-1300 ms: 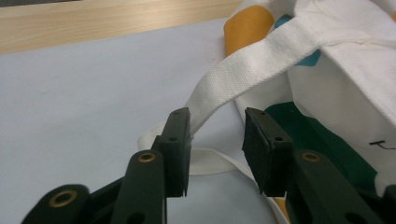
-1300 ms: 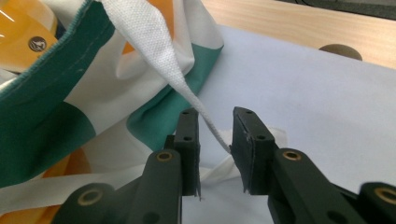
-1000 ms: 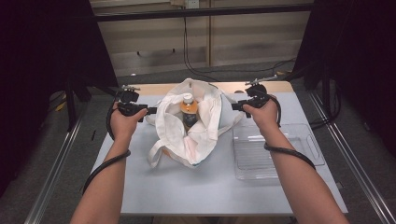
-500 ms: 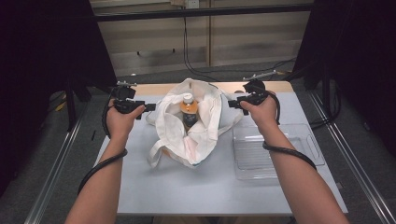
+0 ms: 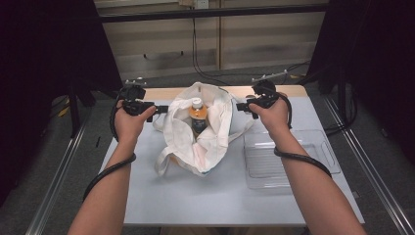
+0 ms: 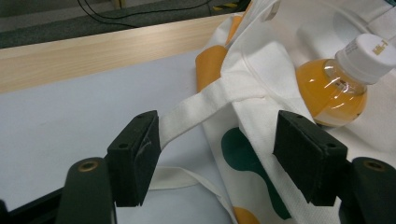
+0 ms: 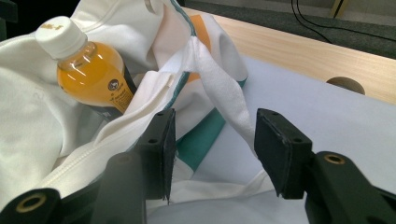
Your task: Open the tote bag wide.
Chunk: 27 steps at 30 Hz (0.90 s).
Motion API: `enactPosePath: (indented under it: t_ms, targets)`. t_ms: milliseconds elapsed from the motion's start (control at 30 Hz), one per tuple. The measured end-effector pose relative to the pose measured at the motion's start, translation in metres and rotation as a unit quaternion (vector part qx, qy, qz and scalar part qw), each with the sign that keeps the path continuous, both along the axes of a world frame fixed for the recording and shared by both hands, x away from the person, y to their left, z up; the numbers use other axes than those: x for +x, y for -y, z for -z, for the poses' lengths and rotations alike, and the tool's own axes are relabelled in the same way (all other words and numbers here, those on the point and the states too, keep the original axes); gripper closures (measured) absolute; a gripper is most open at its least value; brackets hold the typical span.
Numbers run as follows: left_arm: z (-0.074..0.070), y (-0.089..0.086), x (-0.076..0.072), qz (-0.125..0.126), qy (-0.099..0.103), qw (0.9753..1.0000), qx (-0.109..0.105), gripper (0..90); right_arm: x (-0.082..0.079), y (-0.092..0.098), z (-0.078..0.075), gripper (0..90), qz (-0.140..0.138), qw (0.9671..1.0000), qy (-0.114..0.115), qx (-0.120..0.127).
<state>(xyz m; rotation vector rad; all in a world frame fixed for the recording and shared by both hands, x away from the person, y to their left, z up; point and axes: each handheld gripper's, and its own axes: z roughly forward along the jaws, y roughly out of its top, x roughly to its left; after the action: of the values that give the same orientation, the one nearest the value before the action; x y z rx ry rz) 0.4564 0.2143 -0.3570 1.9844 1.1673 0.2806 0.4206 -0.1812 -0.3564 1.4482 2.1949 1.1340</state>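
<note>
A white tote bag (image 5: 198, 134) with green and orange spots lies open in the middle of the table. An orange drink bottle (image 5: 197, 115) with a white cap stands inside it. My left gripper (image 5: 161, 108) is at the bag's left side and open. A white strap (image 6: 196, 112) passes between its jaws and touches the left pad. My right gripper (image 5: 241, 105) is at the bag's right side, also open. The other strap (image 7: 224, 93) hangs between its jaws, close to the right pad. The bottle (image 6: 338, 86) (image 7: 88, 74) shows beyond each gripper (image 6: 219, 154) (image 7: 212, 144).
A clear plastic tray (image 5: 288, 159) lies on the white table (image 5: 220, 200) to the right of the bag, under my right forearm. A wooden strip (image 5: 161, 93) runs along the table's far edge. Cables trail on the floor beyond.
Both hands have shifted slightly toward the far edge of the table. The bag and bottle stay where they were.
</note>
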Motion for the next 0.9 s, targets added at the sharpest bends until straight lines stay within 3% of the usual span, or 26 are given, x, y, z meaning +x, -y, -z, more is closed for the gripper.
enactPosePath:
  t_ms: [533, 633, 833, 900]
  targets:
    - [-0.003, 0.013, 0.002, 0.02, -0.009, 0.9998, 0.003, 29.4, 0.004, -0.009, -0.009, 44.9, 0.001, 1.0, 0.002, 0.009]
    - [-0.003, 0.016, 0.002, 0.012, -0.008, 0.9999, -0.006, 29.4, 0.004, -0.012, -0.01, 44.3, -0.003, 1.0, 0.002, 0.006]
    - [-0.001, 0.017, 0.002, 0.017, -0.009, 0.9998, 0.002, 28.9, 0.006, -0.019, -0.008, 45.4, -0.01, 0.9999, -0.002, 0.009]
    - [0.0, 0.018, 0.002, 0.011, -0.009, 0.9999, -0.005, 28.9, 0.007, -0.021, -0.007, 45.8, -0.013, 0.9999, -0.004, 0.009]
